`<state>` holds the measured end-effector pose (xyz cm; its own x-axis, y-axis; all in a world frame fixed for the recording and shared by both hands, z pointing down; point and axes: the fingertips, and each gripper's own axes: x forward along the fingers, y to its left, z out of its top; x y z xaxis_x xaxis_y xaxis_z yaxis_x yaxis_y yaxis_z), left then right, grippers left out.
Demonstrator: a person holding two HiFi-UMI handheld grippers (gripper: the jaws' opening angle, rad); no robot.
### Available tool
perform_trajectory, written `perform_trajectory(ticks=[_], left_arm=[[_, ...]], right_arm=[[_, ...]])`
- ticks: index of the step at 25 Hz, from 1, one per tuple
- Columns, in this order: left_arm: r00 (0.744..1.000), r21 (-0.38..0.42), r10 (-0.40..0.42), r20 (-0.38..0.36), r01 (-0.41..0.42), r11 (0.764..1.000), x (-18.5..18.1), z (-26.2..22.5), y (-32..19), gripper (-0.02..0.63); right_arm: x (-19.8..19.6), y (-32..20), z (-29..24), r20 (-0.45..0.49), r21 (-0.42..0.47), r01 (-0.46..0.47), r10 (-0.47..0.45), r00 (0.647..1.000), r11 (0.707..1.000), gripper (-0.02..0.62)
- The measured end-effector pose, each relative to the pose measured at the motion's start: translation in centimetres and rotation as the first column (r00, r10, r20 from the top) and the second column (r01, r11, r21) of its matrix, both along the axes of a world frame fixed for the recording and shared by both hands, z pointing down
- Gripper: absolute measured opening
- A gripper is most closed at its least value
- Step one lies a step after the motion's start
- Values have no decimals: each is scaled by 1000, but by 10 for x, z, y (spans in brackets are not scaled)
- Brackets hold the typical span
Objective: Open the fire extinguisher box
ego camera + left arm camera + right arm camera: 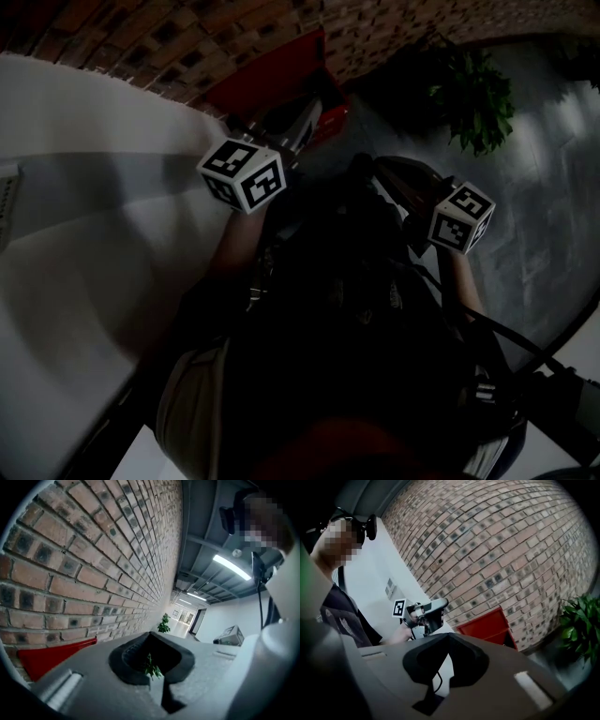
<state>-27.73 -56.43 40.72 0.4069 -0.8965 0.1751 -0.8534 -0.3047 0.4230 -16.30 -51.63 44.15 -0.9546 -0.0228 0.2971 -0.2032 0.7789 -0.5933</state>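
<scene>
Fire extinguisher box (487, 625): red, low against the brick wall (497, 550), seemingly unopened; left tongs (152, 641), right tongs (449, 639): we hold both pressed together, empty, well apart from it; opening remains.

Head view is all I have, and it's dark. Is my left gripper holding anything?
Observer: No. The left gripper is shut and empty; only a plant behind it shows through the gap in its pads.
Operator: And the right one?
Observer: The right gripper is shut too, with nothing between its jaws.
Operator: Where is the box?
Observer: The red box sits low on the brick wall, ahead of the right gripper and not touched by it.
</scene>
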Motion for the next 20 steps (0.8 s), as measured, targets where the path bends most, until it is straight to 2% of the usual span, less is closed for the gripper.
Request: perform_trajectory(ticks=[4,11,15,20], left_arm=[[999,-13,47,-1,-47,999,30,0,-4,0],[996,26,49,74,-51,998,80,-31,-15,2],[990,33,76,118,-80,996,139,-40,-17,2],[981,-8,141,132,-141,990,233,-36,-8,2]], right_arm=[[30,-8,-3,27,-36,-83,84,996,996,0],[92,-15,-21,129,-54,-184,189,973,981,0],[145,-9,-29,169,-58,-190,197,966,980,0],[226,2,-36,227,-73,-197,208,951,978,0]])
